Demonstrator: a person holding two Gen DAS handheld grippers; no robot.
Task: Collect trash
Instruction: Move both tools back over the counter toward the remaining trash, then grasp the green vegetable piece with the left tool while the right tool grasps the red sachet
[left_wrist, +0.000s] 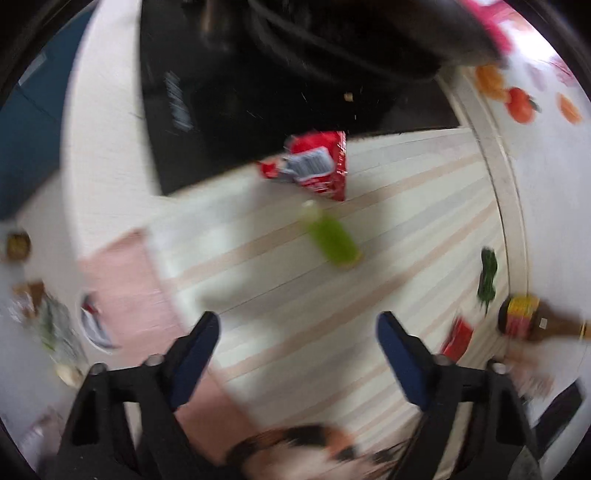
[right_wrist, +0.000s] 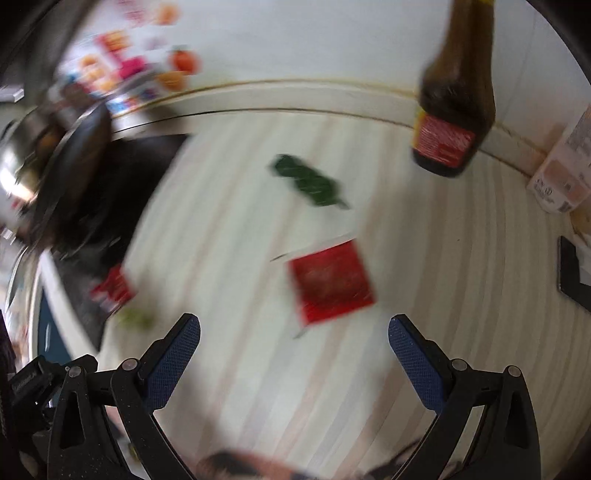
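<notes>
Both views are motion-blurred. In the left wrist view a crumpled red snack wrapper (left_wrist: 314, 166) lies at the edge of a black cooktop, with a small green bottle (left_wrist: 332, 240) lying just in front of it. My left gripper (left_wrist: 297, 325) is open and empty, short of the bottle. In the right wrist view a flat red packet (right_wrist: 330, 284) lies on the striped counter, with a dark green scrap (right_wrist: 308, 181) beyond it. My right gripper (right_wrist: 293, 328) is open and empty, just short of the red packet. The red wrapper (right_wrist: 112, 290) and green bottle (right_wrist: 135, 317) show at its left.
A brown sauce bottle (right_wrist: 454, 114) stands by the wall at the right; it also shows in the left wrist view (left_wrist: 532, 321). A black cooktop (left_wrist: 229, 103) with a pan (right_wrist: 74, 147) lies at the back. A pink cloth (left_wrist: 125, 280) and clutter sit left. A carton (right_wrist: 565, 170) stands far right.
</notes>
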